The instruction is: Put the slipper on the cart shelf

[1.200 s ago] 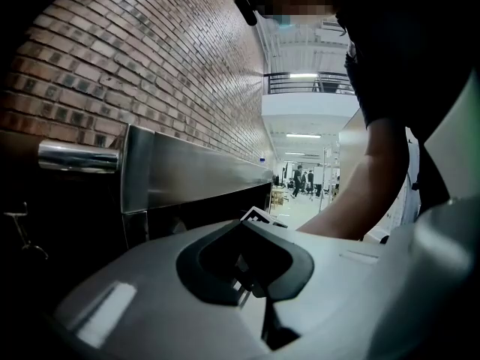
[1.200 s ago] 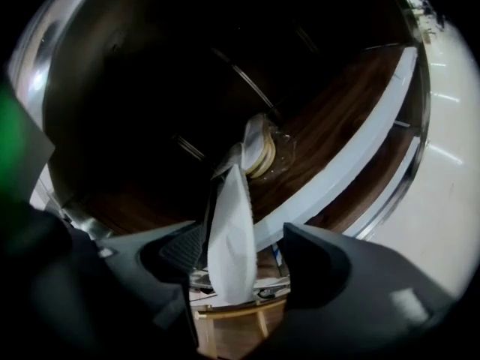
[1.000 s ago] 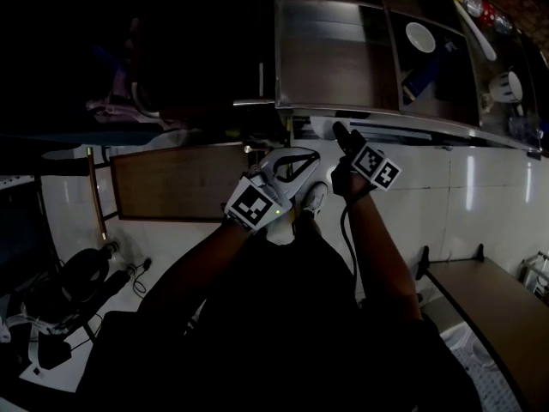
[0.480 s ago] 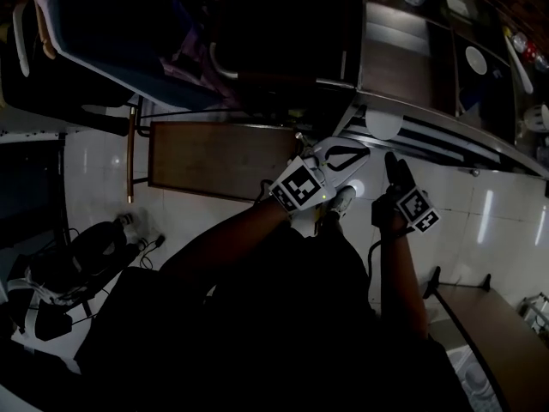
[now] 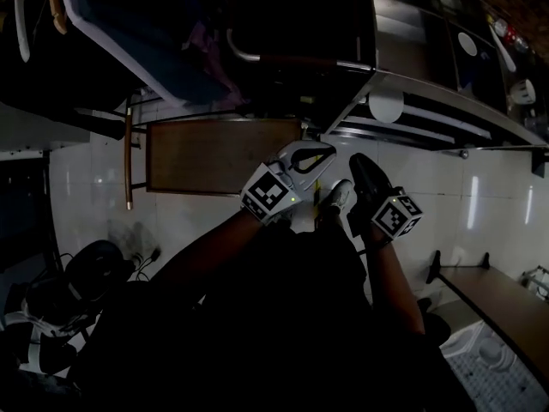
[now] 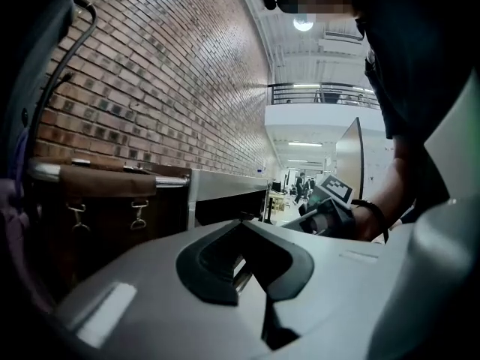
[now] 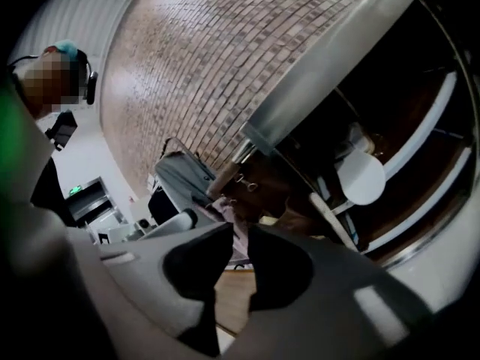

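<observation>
The scene is very dark and I cannot make out a slipper in any view. My left gripper point(image 5: 302, 156) point(image 6: 241, 225) hangs over the floor in front of the steel cart point(image 5: 429, 101), its jaw tips together and nothing in them. My right gripper point(image 5: 362, 175) point(image 7: 240, 231) is close beside it on the right. Its jaws are closing, with a narrow gap left and nothing between them. It looks up at the cart's metal edge point(image 7: 330, 73) and a white round dish point(image 7: 361, 177) on a lower shelf.
A low wooden board point(image 5: 219, 154) lies on the white tiled floor left of the grippers. A blue bin point(image 5: 129, 33) stands at the top left. The person's white shoe point(image 5: 340, 197) shows between the grippers. Dishes point(image 5: 470, 43) sit on the cart's top. A brick wall point(image 6: 165, 88) lies behind.
The right gripper has moved left, closer to the left gripper, and its jaws have narrowed. The head view has swung left, so the cart sits further right.
</observation>
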Tool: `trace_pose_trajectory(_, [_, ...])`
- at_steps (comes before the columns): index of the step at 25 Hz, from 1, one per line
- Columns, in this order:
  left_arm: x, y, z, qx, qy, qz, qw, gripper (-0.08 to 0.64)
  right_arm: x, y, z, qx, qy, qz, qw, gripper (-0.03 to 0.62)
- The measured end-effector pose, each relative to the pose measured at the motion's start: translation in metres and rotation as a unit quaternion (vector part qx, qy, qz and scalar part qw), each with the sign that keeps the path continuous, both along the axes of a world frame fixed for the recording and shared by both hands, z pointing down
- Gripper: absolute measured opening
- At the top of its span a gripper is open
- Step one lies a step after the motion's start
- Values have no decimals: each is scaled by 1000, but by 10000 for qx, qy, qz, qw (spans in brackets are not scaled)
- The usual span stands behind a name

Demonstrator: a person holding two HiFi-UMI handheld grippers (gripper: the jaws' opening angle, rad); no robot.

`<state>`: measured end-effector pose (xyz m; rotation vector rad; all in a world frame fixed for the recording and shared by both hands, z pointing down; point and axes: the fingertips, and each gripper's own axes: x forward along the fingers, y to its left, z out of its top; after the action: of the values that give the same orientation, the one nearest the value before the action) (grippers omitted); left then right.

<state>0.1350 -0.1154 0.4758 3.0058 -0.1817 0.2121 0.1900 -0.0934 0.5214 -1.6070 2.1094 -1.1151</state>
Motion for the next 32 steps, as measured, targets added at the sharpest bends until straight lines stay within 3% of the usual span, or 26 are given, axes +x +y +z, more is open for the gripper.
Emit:
trace_pose_trajectory(4, [-52,22,-19,22,32,-98,9999,3,-63,25,-38,480,730,-650,9941,3])
trace_pose_trajectory(14, [-107,53,-54,17,292,-522,9982,3,-144,57,-97,1364,2054,-1913,9501,2])
trace_pose_trajectory(24, [-147,94,-79,128,185,-1200,9925,3,-185,90,-132,1956,1946,-2630,9245,3])
trace_pose_trajectory(27, [-164,99,-89,2,133,-1328,9911,3,-198,91,-138,1990,1983,-2619,9233,3])
trace_pose_trajectory(32, [-195,92,-95,151,234,-1312,9910,3,-227,86,-148,2067,1951,-2605,9227,3])
